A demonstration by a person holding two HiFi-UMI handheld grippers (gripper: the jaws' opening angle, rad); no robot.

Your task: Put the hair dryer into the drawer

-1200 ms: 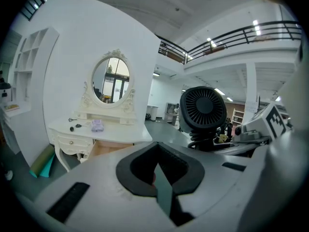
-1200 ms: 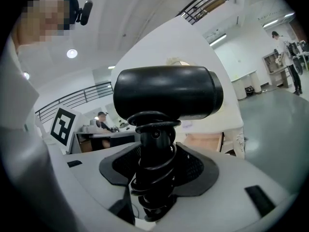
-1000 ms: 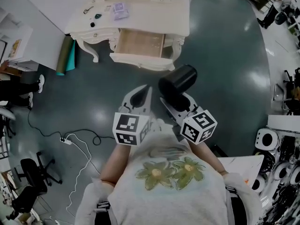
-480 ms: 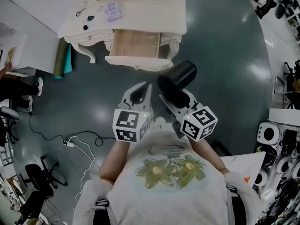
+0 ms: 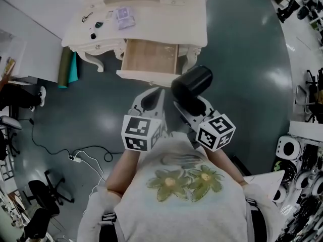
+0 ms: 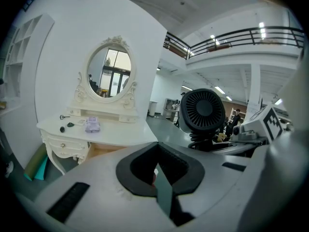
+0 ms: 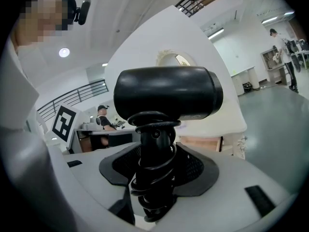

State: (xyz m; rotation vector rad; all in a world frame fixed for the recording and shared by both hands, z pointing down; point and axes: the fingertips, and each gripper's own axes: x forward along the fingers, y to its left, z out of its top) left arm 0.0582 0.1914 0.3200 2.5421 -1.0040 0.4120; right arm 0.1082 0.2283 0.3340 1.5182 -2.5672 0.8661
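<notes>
The right hand-held gripper (image 5: 191,108) clenches the black hair dryer (image 5: 191,86) by its handle, barrel angled right. The open drawer (image 5: 150,57) lies ahead, slightly left. The left hand-held gripper (image 5: 150,102) seems closed and empty.

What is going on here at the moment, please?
A person holds a gripper in each hand. The right gripper is clamped on the handle of the hair dryer. The left gripper is shut and empty. The drawer of the table stands open ahead; the dryer is not in it yet.
</notes>
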